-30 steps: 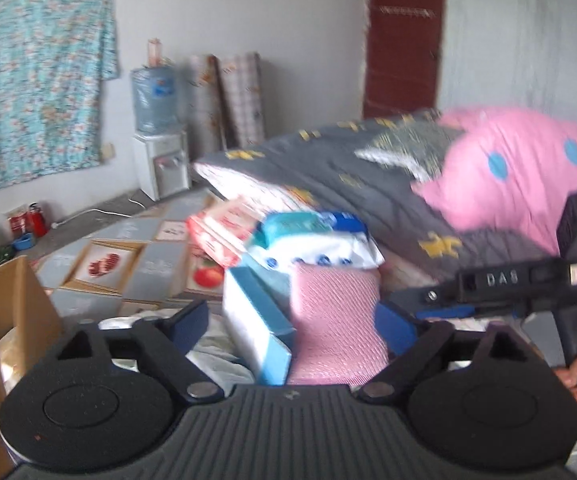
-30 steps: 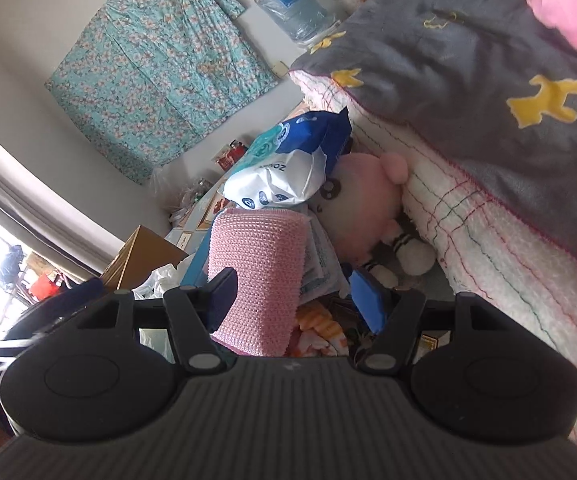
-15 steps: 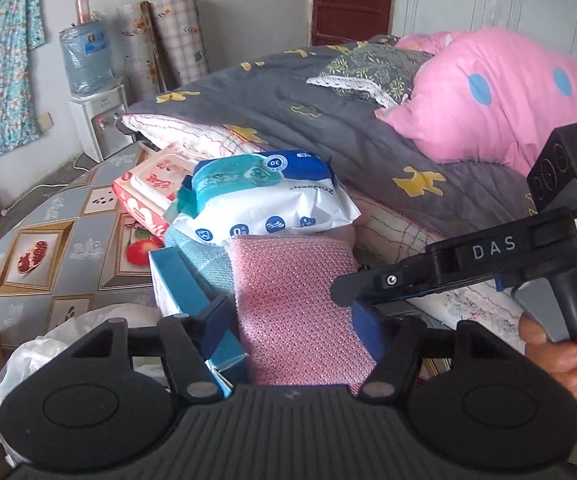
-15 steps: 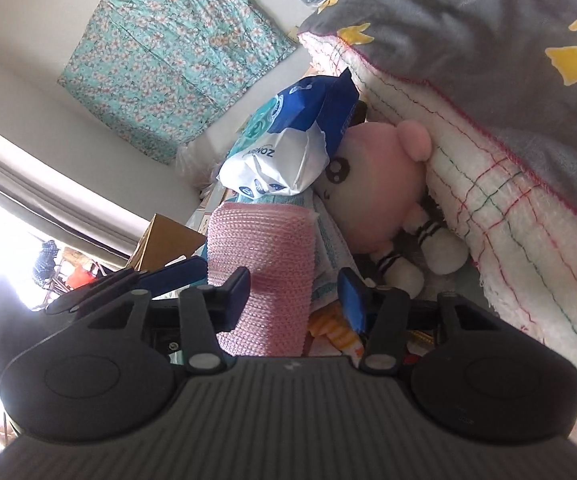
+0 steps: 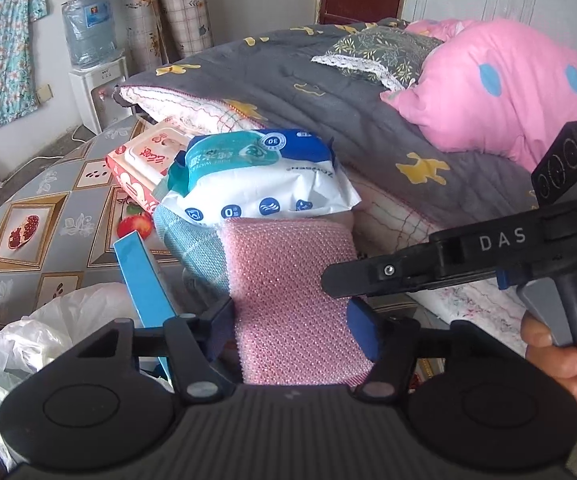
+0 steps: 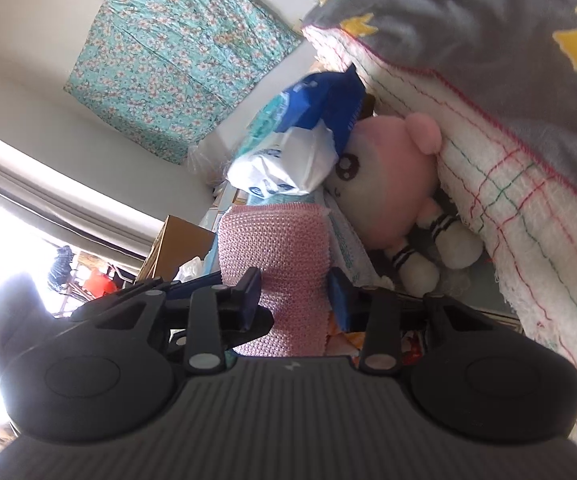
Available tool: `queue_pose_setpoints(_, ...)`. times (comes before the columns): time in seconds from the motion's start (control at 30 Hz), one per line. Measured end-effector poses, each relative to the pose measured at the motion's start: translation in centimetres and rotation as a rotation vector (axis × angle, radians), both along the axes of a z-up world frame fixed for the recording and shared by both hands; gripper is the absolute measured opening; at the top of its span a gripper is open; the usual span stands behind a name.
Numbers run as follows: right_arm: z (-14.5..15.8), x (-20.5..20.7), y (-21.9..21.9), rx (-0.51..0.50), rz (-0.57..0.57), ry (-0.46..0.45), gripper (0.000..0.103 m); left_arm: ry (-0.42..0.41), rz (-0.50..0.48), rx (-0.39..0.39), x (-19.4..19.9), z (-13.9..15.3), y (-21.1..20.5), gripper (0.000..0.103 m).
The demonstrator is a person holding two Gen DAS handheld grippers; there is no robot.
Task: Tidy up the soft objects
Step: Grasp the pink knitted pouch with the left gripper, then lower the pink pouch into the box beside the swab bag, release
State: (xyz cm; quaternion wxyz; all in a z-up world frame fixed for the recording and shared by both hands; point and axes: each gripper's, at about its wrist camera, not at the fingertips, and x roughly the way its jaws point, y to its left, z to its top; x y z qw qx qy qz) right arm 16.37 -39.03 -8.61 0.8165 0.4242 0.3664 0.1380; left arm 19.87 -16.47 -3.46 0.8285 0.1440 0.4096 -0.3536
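The pink cloth (image 5: 288,300) stands on edge in a pile beside the bed (image 5: 368,112), with a teal cloth (image 5: 192,248) just to its left and a wipes pack (image 5: 260,176) lying on top of both; a red pack (image 5: 148,160) sits behind, toward the patterned floor (image 5: 40,216). The left gripper (image 5: 292,328) has the pink cloth between its fingers (image 5: 362,332), which are closing; the right pad touches the cloth's edge, the left one is at its other edge, and whether they press yet I cannot tell. The right gripper (image 6: 298,294), seen from the left wrist as a black tool (image 5: 468,264) held by a hand (image 5: 564,356), comes in from the right side of the same cloth (image 6: 276,264); its fingers (image 6: 250,294) are closing too, both pads against the cloth's sides. A plush doll (image 6: 388,196) leans against the bed's white quilt edge (image 6: 528,220), just right of the cloth, its face partly under the wipes pack (image 6: 296,156). A blue box (image 5: 144,280) and a white bag (image 5: 48,328) lie left of the pile; a cardboard box (image 6: 176,240) stands beyond.
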Motion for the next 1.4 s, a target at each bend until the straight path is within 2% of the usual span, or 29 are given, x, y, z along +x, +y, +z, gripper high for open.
queue_pose_setpoints(0.3, 5.2, -3.3, 1.1, -0.084, -0.01, -0.096, 0.036, -0.095, 0.006, -0.052, -3.3, 4.0, 1.4, 0.062)
queue_pose_setpoints(0.53, 10.5, -4.1, 4.2, -0.122, 0.06, -0.197, 0.036, -0.202, 0.085, -0.084, -5.9, 8.3, 5.0, 0.062)
queue_pose_setpoints(0.73, 15.6, -1.6, 10.9, -0.149, 0.229, -0.25, 0.036, -0.269, 0.238, -0.095, -6.8, 11.7, 11.8, 0.062)
queue_pose_setpoints(0.93, 19.7, 3.2, 21.7, -0.178, 0.457, -0.27, 0.036, -0.279, 0.453, -0.075, -6.1, 14.0, 20.9, 0.062)
queue_pose_setpoints(1.13, 19.5, 8.9, 32.4, -0.167, 0.63, -0.162, 0.036, -0.197, 0.64, -0.046, -3.1, 12.5, 29.6, 0.062)
queue_pose_setpoints(1.4, 14.1, 18.0, 41.8, -0.207, 0.714, 0.046, 0.036, -0.047, 0.745, 0.022, 4.9, 7.2, 36.8, 0.062)
